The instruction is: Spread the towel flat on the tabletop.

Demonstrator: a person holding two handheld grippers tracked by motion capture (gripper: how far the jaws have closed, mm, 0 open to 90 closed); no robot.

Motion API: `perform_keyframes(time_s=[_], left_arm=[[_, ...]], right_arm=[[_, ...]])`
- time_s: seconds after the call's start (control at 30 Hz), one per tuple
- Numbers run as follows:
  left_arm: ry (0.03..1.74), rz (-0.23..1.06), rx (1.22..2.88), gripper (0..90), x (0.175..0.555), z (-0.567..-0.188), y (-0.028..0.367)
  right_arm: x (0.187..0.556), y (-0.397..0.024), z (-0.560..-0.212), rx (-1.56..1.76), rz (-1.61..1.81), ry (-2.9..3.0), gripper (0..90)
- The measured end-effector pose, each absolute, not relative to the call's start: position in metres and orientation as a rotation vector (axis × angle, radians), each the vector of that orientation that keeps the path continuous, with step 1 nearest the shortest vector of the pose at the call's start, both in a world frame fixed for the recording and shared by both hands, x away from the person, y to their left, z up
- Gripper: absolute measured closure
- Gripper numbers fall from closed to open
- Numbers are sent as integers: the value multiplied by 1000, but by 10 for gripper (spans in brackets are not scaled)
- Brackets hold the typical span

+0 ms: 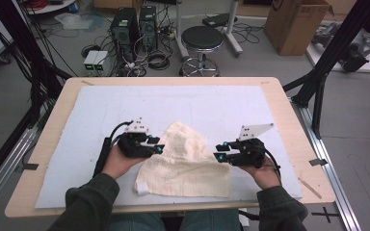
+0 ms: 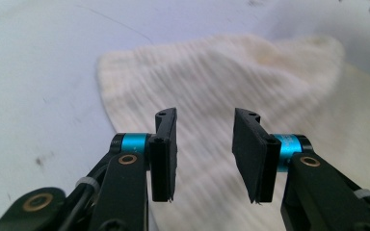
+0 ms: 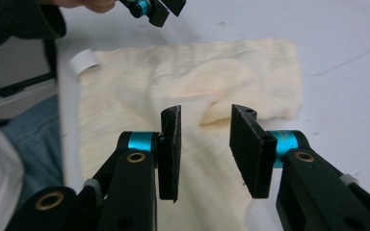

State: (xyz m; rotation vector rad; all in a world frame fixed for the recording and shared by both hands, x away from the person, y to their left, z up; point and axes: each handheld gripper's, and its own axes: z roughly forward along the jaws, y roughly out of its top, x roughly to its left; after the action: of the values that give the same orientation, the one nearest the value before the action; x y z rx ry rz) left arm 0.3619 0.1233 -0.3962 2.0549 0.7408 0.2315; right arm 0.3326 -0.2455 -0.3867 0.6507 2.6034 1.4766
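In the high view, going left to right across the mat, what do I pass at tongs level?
Left tongs → cream cloth → right tongs, all on the pale blue mat. Both tongs stand open, with nothing between their jaws.

Wooden surface (image 1: 53,130), pale blue mat (image 1: 125,103) covering most of it; cream ribbed cloth (image 1: 185,163) crumpled on mat, near edge.
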Motion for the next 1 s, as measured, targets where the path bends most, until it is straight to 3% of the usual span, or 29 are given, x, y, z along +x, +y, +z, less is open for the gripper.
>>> perform_keyframes(time_s=[0.27, 0.5, 0.57, 0.63, 0.67, 0.83, 1.0], left_arm=[[888, 310, 2113, 614, 415, -419, 92], [933, 327, 2191, 577, 432, -434, 72], [905, 387, 2214, 649, 430, -434, 68], [888, 372, 2228, 822, 430, -433, 68], [888, 373, 2237, 867, 428, -433, 68], [880, 371, 2236, 886, 418, -422, 80], [866, 398, 2207, 887, 393, -407, 112]], right_arm=[[364, -241, -414, 780, 1390, 2646, 630], [371, -242, -419, 798, 1386, 2669, 601], [371, -241, -420, 783, 1399, 2692, 587], [369, -239, -421, 773, 1415, 2720, 571], [369, -237, -422, 758, 1418, 2730, 569], [361, -231, -421, 710, 1409, 2794, 584], [352, -219, -426, 649, 1330, 2853, 738]])
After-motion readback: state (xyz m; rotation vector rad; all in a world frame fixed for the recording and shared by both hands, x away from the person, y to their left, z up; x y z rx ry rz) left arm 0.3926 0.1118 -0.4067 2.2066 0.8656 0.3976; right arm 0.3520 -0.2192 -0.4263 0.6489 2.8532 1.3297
